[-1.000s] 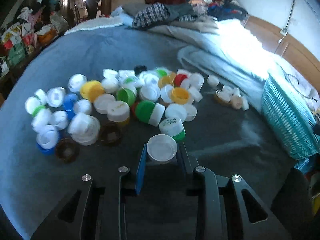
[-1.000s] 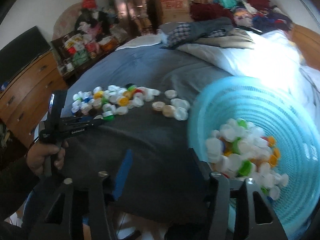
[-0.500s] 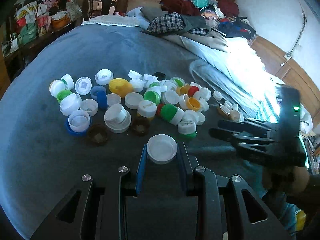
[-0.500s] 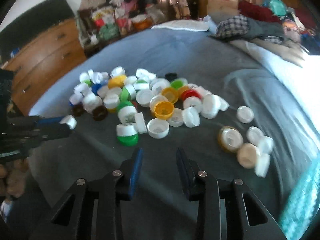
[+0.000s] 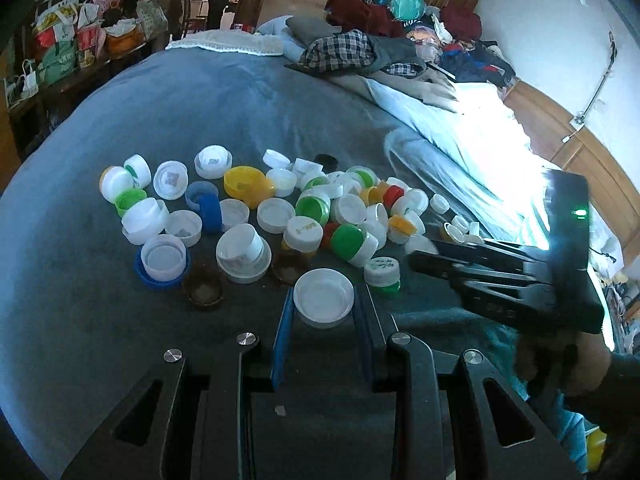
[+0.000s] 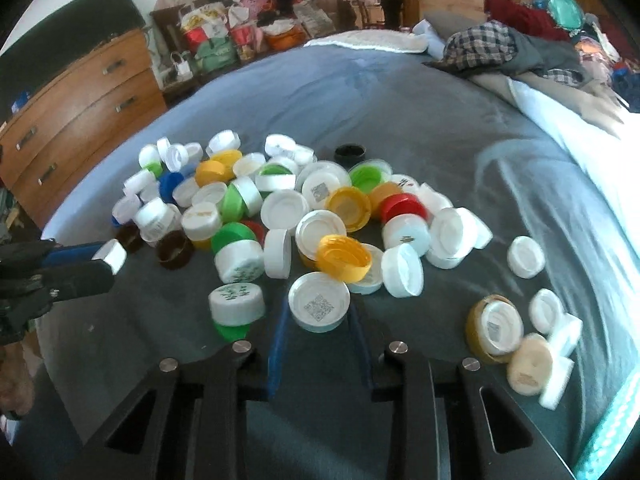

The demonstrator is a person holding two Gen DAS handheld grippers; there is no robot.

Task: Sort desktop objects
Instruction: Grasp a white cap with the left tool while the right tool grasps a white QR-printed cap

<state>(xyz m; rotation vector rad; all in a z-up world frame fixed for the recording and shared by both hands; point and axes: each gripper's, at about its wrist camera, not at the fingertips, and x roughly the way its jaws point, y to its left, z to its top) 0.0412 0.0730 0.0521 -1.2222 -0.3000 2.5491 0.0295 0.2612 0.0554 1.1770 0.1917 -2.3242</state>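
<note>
A heap of plastic bottle caps [image 5: 280, 208], white, green, yellow, blue and red, lies on a grey-blue bedspread [image 5: 200, 112]. My left gripper [image 5: 324, 300] is shut on a white cap [image 5: 323, 292], open side up, just in front of the heap. From the right wrist view this gripper [image 6: 106, 258] reaches in from the left with that cap at its tips. My right gripper [image 6: 318, 316] is at the heap's near edge, its jaws closing onto a white cap with a QR code [image 6: 319, 304], pads against its sides. In the left wrist view it [image 5: 424, 254] enters from the right.
A green-and-white cap [image 6: 236, 308] lies just left of the right fingers. Several loose caps, one amber-rimmed [image 6: 494, 328], lie to the right. A teal basket rim [image 6: 612, 416] shows at the lower right. A wooden dresser [image 6: 80, 112] stands left; clothes [image 6: 508, 48] pile at the bed's far end.
The right gripper swung from above the teal basket to the heap, dropped low and closed around the QR-code cap. The left gripper kept its white cap and shifted slightly.
</note>
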